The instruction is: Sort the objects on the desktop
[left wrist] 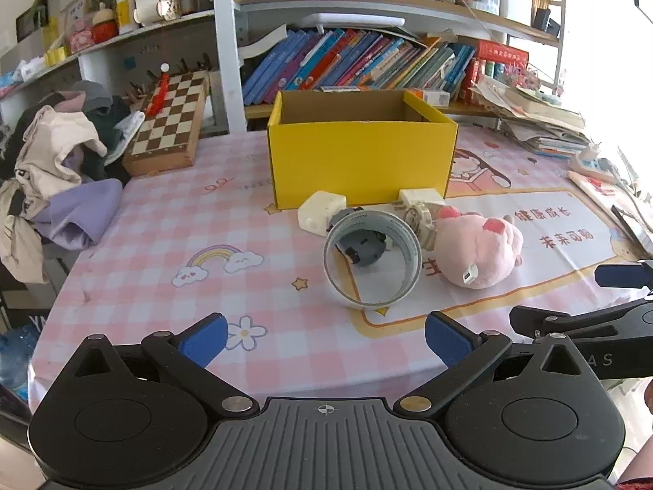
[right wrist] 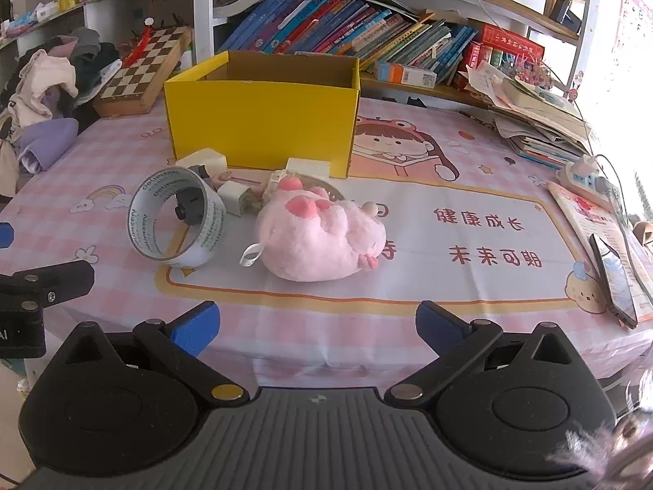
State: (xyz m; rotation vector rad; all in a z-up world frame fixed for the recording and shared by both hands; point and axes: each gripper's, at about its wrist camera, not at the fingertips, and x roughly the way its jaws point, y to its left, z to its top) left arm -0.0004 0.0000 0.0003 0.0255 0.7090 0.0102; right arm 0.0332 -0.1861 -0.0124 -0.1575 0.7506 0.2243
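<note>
A chessboard (left wrist: 167, 122) leans beside piled clothes (left wrist: 53, 163), below shelved books (left wrist: 351, 61).

Box (left wrist: 361, 163) yellow outside, brown card inside. Plush (right wrist: 322, 237) pink, darker pink patches. Tape (left wrist: 372, 259) clear-grey roll with printed lettering. Worktop (left wrist: 163, 245) cloth pink-white check with rainbows, stars, flowers. Chessboard (left wrist: 169, 122) brown-cream squares. Claw pads (left wrist: 206, 337) blue, arms black.

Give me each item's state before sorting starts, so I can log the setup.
yellow box: open-topped, upright
tape roll: tilted on its edge
pink plush toy: lying on the tablecloth
phone: lying flat near the table edge
left gripper: fingers open, empty
right gripper: fingers open, empty
</note>
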